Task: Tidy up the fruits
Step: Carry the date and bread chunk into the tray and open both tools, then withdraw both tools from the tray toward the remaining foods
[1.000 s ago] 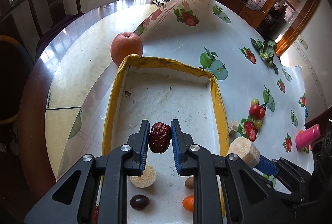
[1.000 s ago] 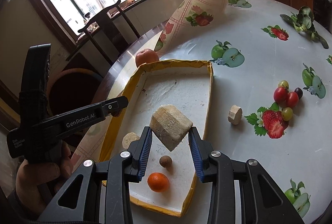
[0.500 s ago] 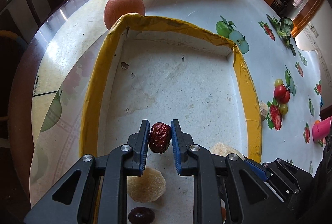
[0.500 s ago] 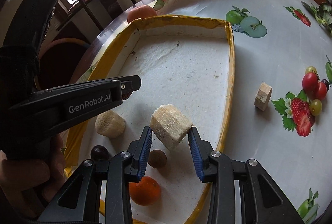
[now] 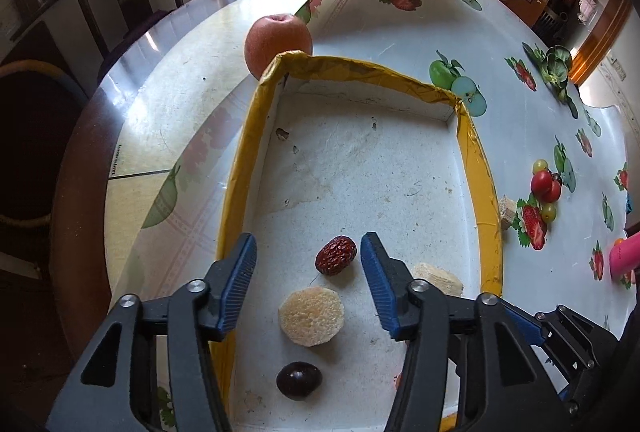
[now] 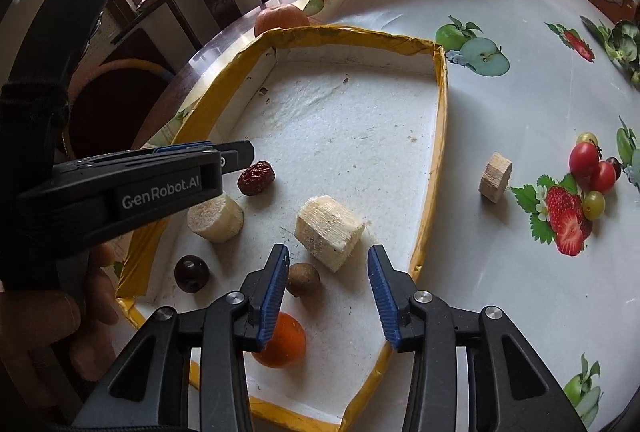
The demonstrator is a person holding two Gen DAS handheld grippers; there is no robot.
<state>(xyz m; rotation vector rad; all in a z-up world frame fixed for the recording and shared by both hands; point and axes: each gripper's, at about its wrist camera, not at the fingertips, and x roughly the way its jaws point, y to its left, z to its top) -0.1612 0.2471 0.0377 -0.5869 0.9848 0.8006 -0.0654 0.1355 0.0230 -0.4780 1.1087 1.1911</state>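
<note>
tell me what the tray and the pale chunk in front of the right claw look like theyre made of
Tray: probably foam or pulpy board. The white floor is rough and pitted, and the rim is wrapped in glossy, wrinkled yellow tape.

Pale chunk: looks like peeled sugarcane or similar plant stalk. It has flat cut faces, a matte surface and fine lengthwise fibres fraying at the edges. It could be soft wood; the look leaves that open.

Each tool is showing black plastic arms, silver screw heads and ribbed blue pads. The left tool [image 6: 236, 162] is bearing white "GenRobot.AI" lettering; a black strap is wrapping its handle above the person's hand [image 6: 48, 316]. The right tool [image 6: 326, 274] is matching it.
</note>
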